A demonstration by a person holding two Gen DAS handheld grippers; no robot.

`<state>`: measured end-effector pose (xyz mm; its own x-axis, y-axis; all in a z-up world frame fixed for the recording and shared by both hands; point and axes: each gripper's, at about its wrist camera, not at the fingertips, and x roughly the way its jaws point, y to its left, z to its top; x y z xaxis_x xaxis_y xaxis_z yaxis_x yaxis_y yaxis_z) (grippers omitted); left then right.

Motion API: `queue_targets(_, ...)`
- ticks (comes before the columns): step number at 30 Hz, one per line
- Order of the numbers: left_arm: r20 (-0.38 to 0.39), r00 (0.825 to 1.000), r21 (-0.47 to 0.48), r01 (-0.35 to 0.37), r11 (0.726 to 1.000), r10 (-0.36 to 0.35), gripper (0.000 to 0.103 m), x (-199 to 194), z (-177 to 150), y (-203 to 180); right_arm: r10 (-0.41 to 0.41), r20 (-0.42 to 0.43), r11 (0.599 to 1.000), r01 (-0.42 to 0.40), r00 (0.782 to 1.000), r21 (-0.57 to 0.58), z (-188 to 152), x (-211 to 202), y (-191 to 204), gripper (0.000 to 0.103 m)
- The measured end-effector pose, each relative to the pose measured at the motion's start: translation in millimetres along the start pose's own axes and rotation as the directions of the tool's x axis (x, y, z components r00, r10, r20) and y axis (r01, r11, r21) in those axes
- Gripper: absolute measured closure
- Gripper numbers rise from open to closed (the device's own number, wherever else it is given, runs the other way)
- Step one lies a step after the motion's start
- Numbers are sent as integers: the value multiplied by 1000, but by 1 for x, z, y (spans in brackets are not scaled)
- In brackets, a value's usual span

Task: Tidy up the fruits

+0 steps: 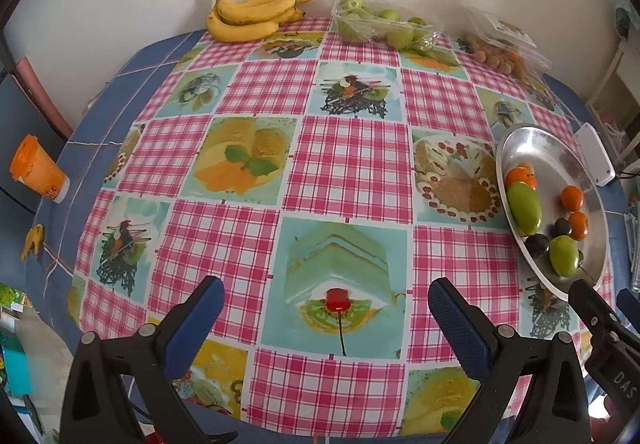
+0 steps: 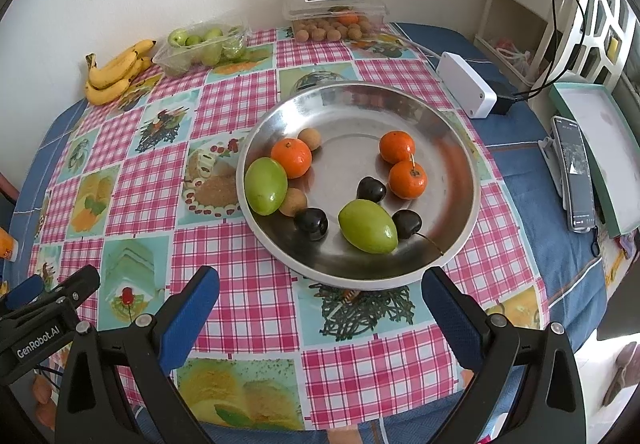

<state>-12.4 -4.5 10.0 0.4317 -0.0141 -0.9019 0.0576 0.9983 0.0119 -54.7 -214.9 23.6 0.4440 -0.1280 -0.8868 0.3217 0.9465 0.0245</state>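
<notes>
Dish point(image 2: 460, 132), table's right side: oranges, green fruit, cherries, longans. Bananas point(image 2: 116, 74) and tubs, far edge. My left gripper point(image 1: 326, 308) and right gripper point(image 2: 320, 296) spread, empty; I'd pinch softly, one fruit each

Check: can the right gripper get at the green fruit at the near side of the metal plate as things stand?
Probably yes. The right gripper is open and empty, just short of the metal plate, and the green fruit lies near the front rim with nothing over it. A dark cherry touches its far side, so it may get nudged.
</notes>
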Motion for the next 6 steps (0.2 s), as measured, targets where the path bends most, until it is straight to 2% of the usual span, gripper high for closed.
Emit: queue_targets(6,1,1000,7,-3,1000,3,1,0,0,-1,1,-5,1000,-1,1000,1,-1,2,1,2)
